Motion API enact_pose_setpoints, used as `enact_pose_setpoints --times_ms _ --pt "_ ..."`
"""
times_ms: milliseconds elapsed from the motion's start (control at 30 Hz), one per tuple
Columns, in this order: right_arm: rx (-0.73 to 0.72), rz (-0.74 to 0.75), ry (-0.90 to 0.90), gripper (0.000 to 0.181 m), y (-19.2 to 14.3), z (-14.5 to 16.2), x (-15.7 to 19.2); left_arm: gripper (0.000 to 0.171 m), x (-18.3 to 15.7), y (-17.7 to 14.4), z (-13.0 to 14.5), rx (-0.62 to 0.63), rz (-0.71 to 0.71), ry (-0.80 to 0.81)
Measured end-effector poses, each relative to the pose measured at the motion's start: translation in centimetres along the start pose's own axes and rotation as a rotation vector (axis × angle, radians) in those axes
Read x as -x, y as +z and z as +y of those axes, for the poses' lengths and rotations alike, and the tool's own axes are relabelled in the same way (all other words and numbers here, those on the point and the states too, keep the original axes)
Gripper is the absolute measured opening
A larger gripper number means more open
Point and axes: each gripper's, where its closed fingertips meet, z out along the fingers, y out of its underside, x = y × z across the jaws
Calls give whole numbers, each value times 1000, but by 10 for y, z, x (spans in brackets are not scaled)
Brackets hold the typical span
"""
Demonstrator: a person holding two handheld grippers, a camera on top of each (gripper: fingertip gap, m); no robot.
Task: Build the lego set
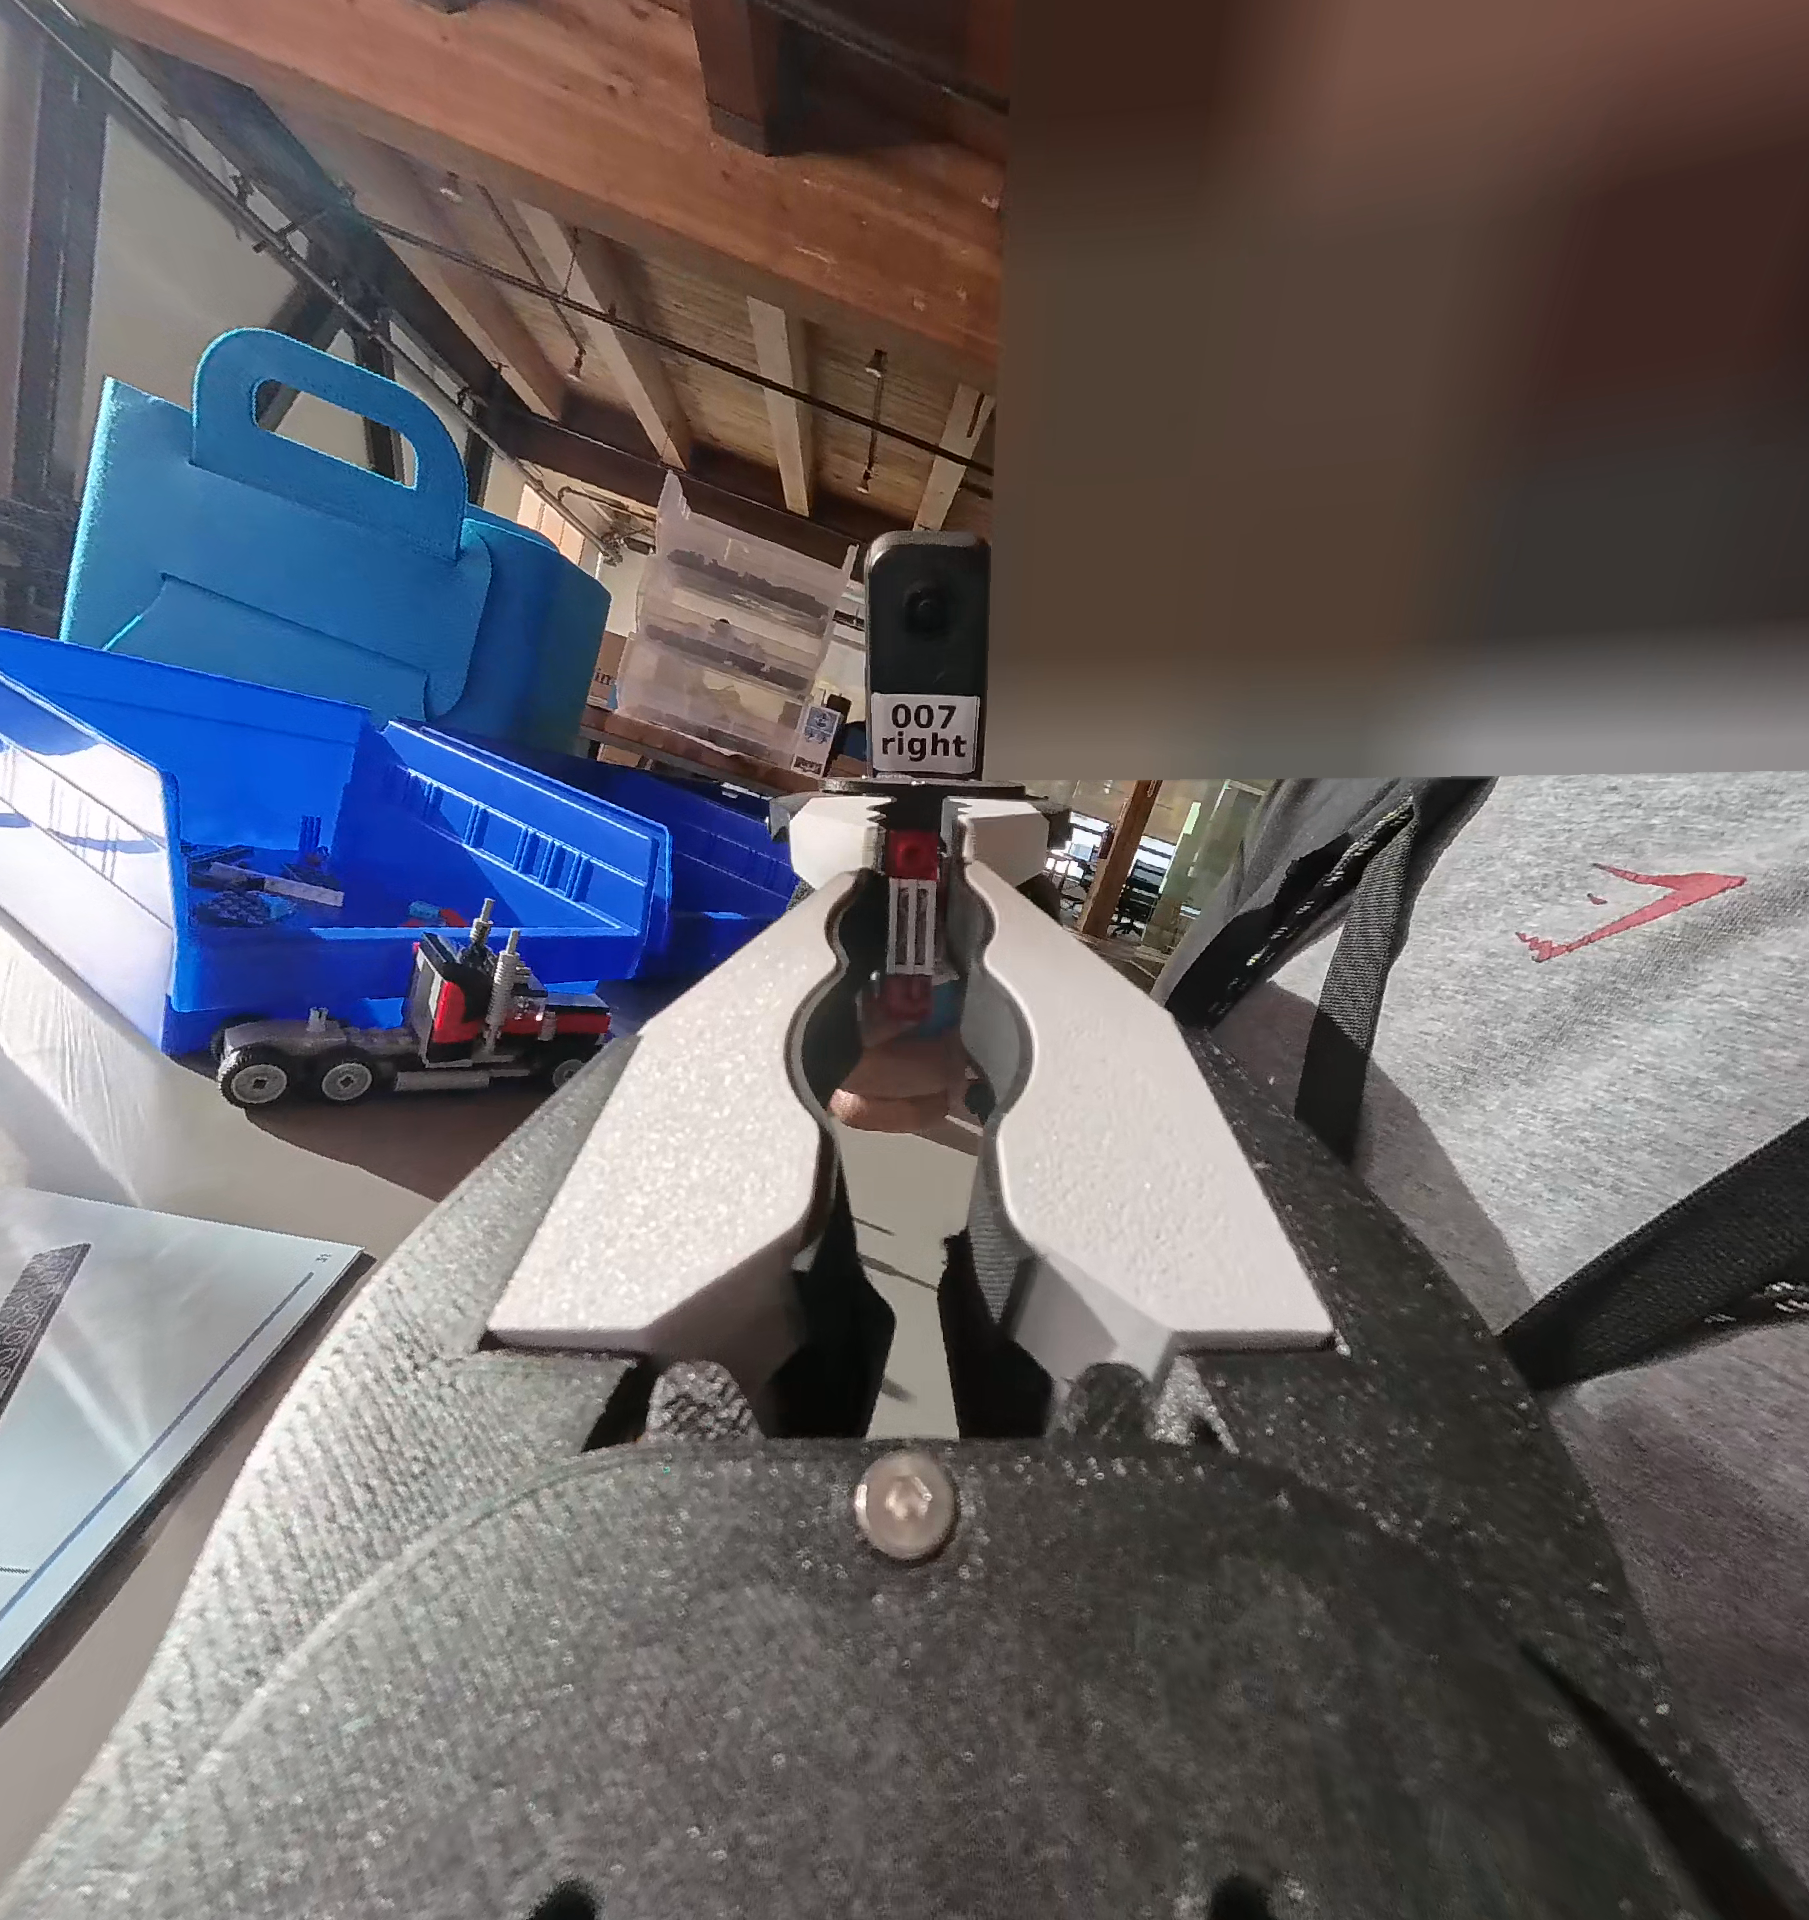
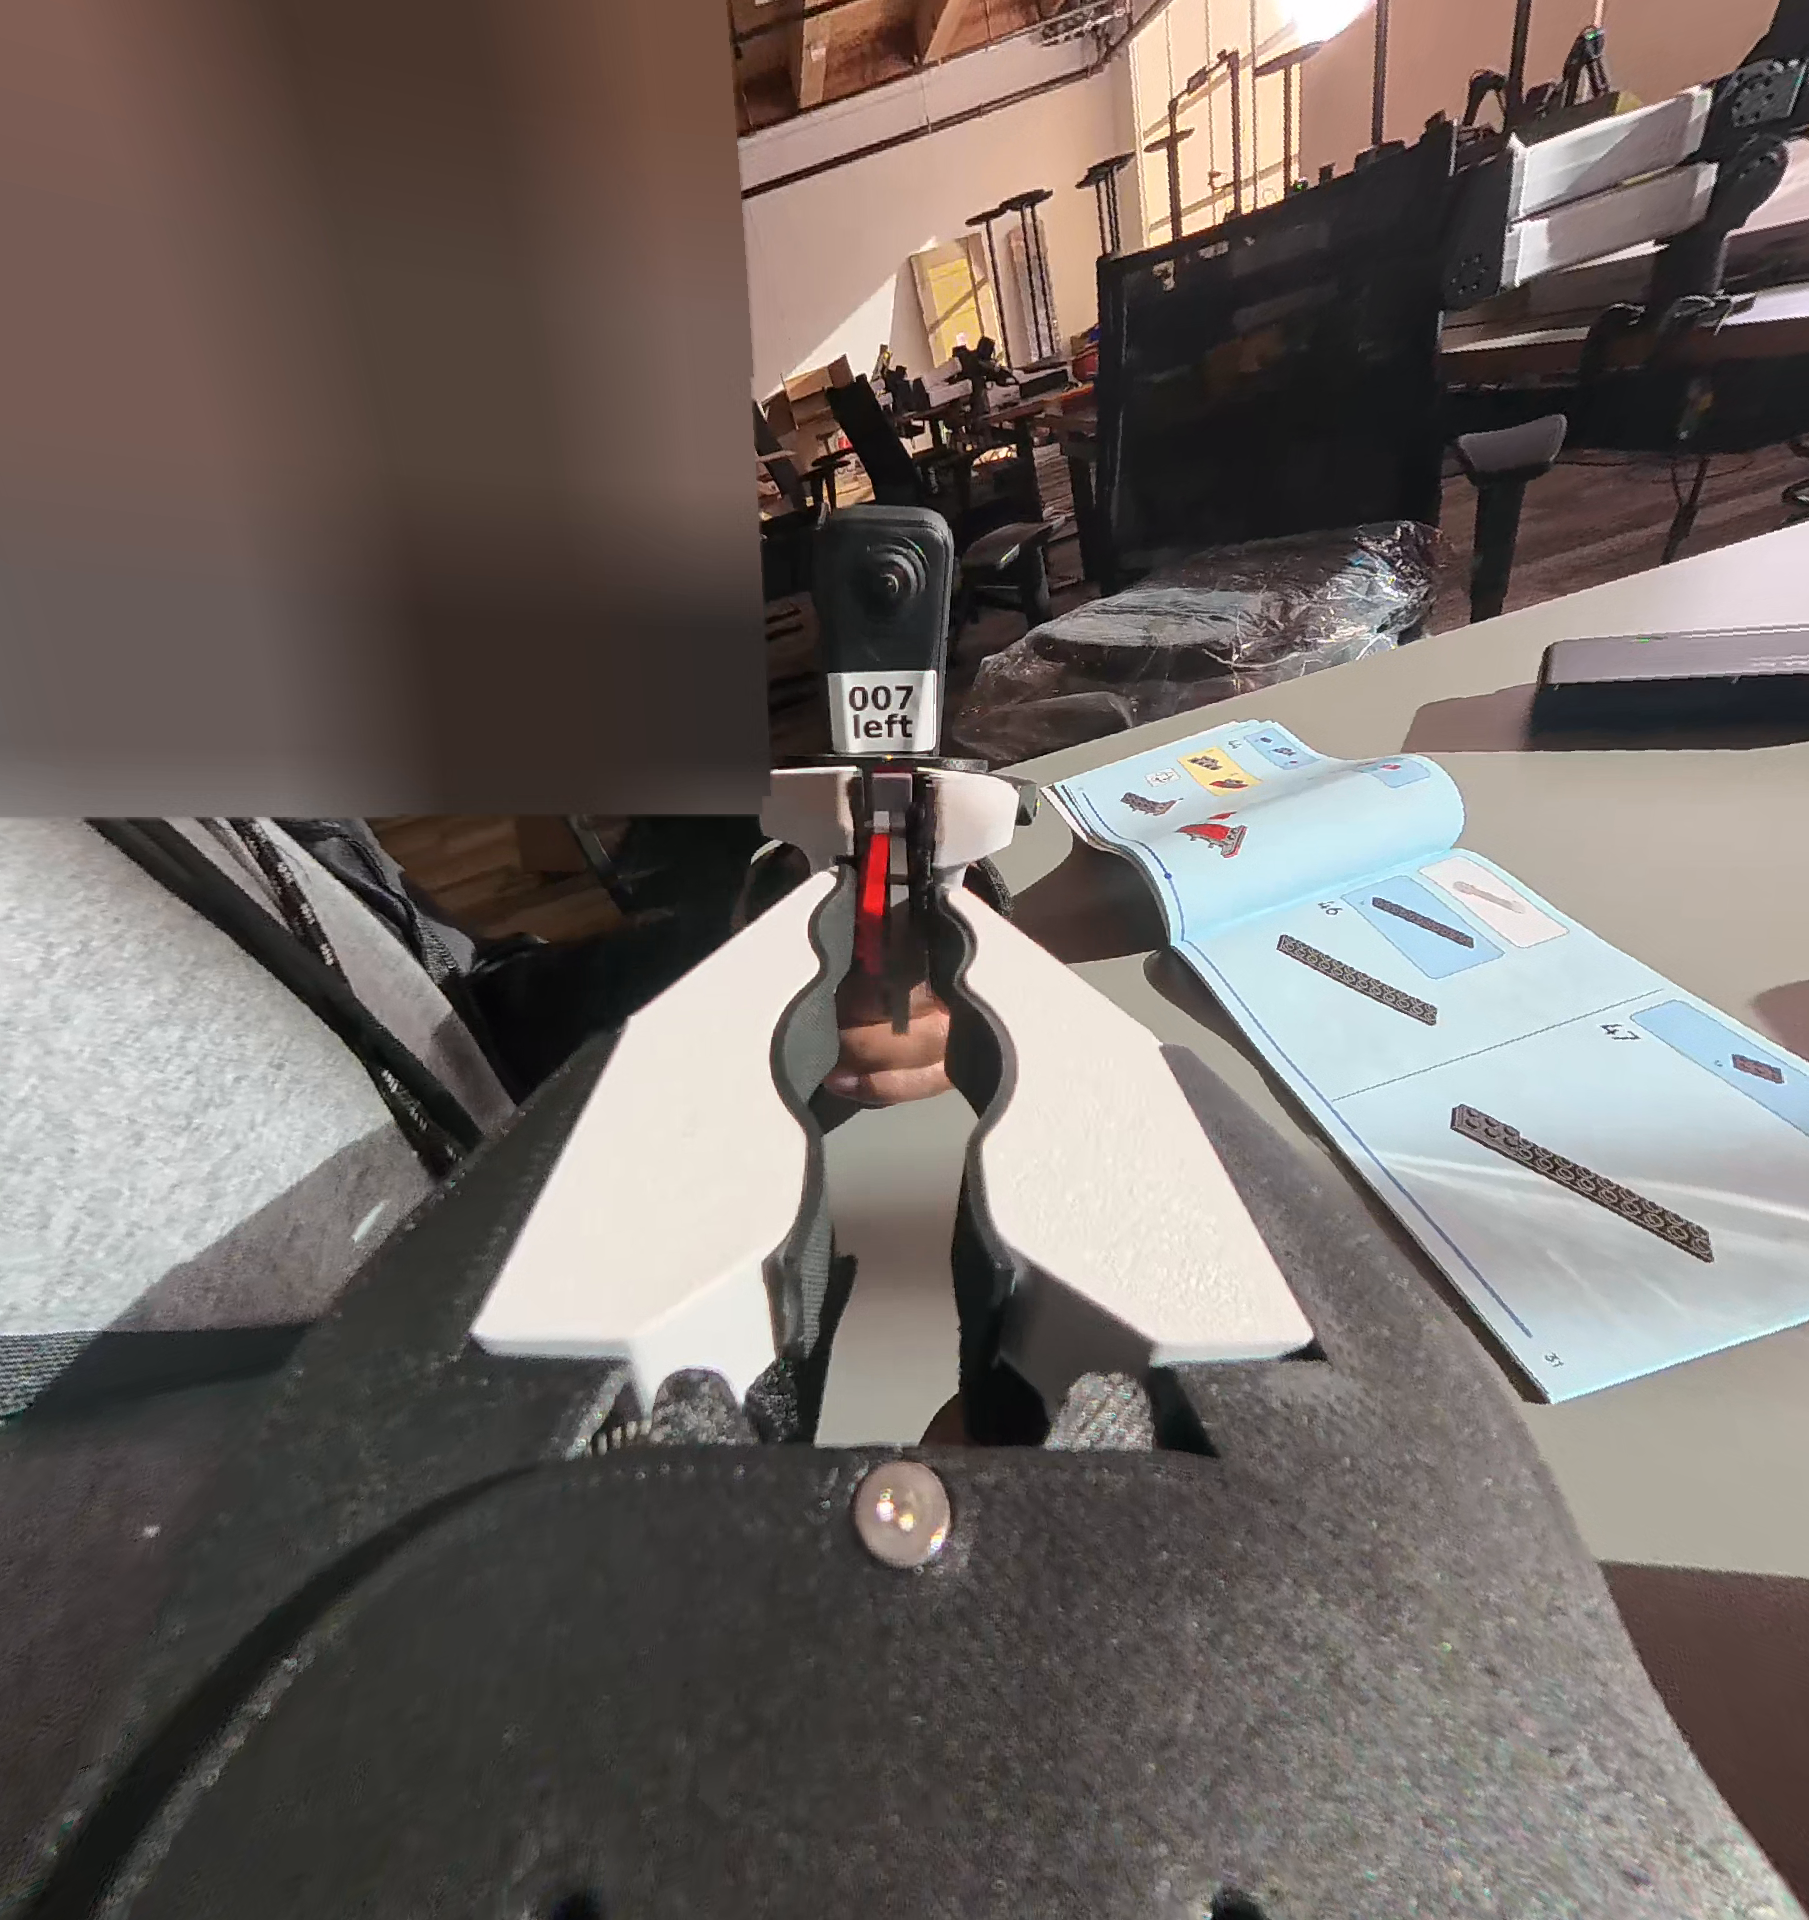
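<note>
The counter (image 2: 1399, 1507) spreads pale under both views. At ten o'clock in the left wrist view stand blue bins (image 1: 287, 821), one with loose bricks inside, and a lighter blue carry case (image 1: 328, 540) behind them. An open instruction booklet (image 2: 1451, 1039) lies at three o'clock in the right wrist view. A partly built lego truck (image 1: 412, 1039), grey, black and red, sits on the counter just in front of the bins. The left gripper (image 1: 915, 914) and the right gripper (image 2: 884, 883) meet tip to tip above the counter. Each is clamped on a small lego assembly (image 1: 913, 925) of red, grey and black pieces, held between them at twelve o'clock.
</note>
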Motion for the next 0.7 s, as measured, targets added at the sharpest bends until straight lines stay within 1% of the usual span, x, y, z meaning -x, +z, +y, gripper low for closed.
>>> enact_pose_setpoints --times_ms 233,700 --pt "-20 10 -44 14 0 -2 2 14 -3 0 -1 -12 14 -3" --pt "-16 5 -91 13 -1 -1 5 13 -6 1 0 -2 30 4"
